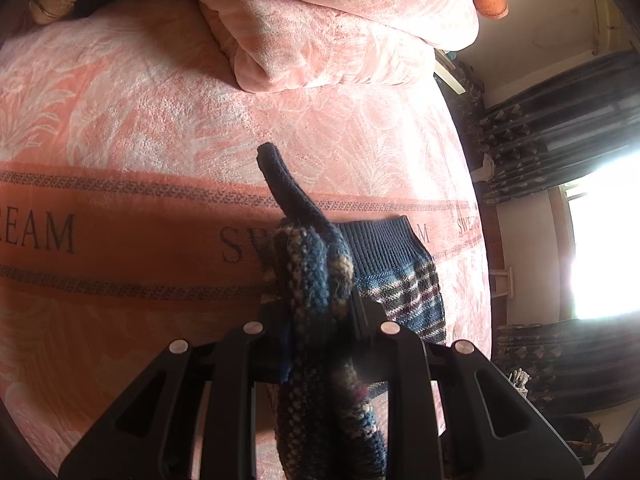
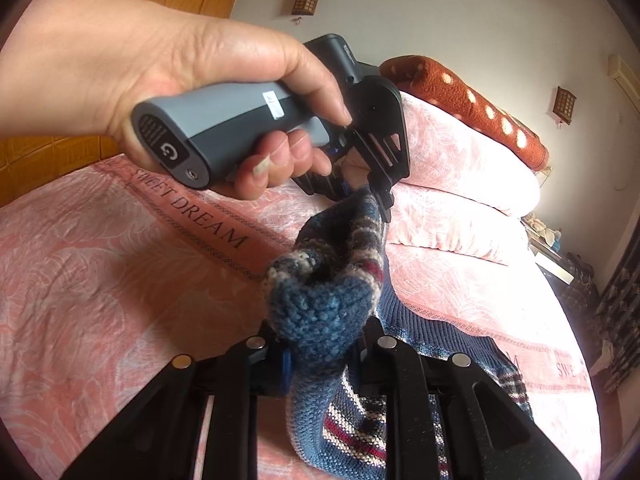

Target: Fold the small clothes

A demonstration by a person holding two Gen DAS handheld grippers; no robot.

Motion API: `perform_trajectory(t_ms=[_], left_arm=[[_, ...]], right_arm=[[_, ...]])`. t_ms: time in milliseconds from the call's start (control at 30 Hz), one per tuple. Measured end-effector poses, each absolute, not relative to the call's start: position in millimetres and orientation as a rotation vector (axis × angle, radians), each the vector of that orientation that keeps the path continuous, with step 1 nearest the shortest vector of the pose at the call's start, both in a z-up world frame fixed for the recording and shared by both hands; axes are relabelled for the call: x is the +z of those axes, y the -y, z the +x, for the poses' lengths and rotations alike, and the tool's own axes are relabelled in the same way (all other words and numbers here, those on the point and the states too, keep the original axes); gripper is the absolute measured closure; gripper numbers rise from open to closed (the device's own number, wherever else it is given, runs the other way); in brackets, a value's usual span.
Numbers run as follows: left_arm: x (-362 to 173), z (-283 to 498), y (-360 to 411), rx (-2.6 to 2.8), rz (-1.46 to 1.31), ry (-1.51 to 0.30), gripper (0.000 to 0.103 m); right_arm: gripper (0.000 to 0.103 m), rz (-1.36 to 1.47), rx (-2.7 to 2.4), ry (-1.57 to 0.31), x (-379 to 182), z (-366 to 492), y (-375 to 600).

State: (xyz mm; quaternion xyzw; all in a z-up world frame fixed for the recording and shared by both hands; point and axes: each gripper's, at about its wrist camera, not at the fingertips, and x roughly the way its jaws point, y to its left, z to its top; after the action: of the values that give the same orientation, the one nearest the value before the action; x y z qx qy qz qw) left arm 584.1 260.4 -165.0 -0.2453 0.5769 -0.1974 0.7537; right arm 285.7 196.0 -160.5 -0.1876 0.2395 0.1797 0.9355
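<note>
Currently: both tools engaged on one knit garment, lifted partly off the bed.
Right hand-held gripper (image 2: 320, 354): nearest in the right wrist view; jaws clamped on a bunched blue fold of the sweater (image 2: 320, 312).
Left hand-held gripper (image 1: 318, 320): jaws closed on a thick gathered roll of the same knit; a dark navy tip sticks up beyond the jaws.
Left tool seen from the right: (image 2: 380, 196) pinching the knit higher up, so the cloth hangs as a short span between the two grips.
Hand (image 2: 168, 80): wrapped round the grey handle, fingers on the trigger.
Sweater, rest: plaid body and ribbed navy hem lie on the bed (image 1: 120, 140) just beyond and below the grippers, touching the cover.
Bed: pink cover with a lettered band.
Far: folded pink quilt (image 1: 332, 32) at the head, spotted red bolster (image 2: 472, 108) on top of it, well apart from the work.
Progress (judgement): early to middle. Cloth is gathered, not flat; no neat fold visible.
Left to do (judgement): lay the held part over the body, flatten, finish the folds.
Other clothes: none visible.
</note>
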Motion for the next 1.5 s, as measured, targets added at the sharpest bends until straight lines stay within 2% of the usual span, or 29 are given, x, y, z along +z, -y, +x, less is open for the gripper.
perform_trajectory(t_ms=[767,1500], left_arm=[[-125,584,-161,-0.434,-0.438,-1.248,0.083],[-148,598,-66,-0.448,-0.343,-1.299,0.083]], right_arm=[[0.087,-0.239,0.272,-0.495,-133,286,-104],[0.087,-0.078,0.186,-0.558,-153,295,-16]])
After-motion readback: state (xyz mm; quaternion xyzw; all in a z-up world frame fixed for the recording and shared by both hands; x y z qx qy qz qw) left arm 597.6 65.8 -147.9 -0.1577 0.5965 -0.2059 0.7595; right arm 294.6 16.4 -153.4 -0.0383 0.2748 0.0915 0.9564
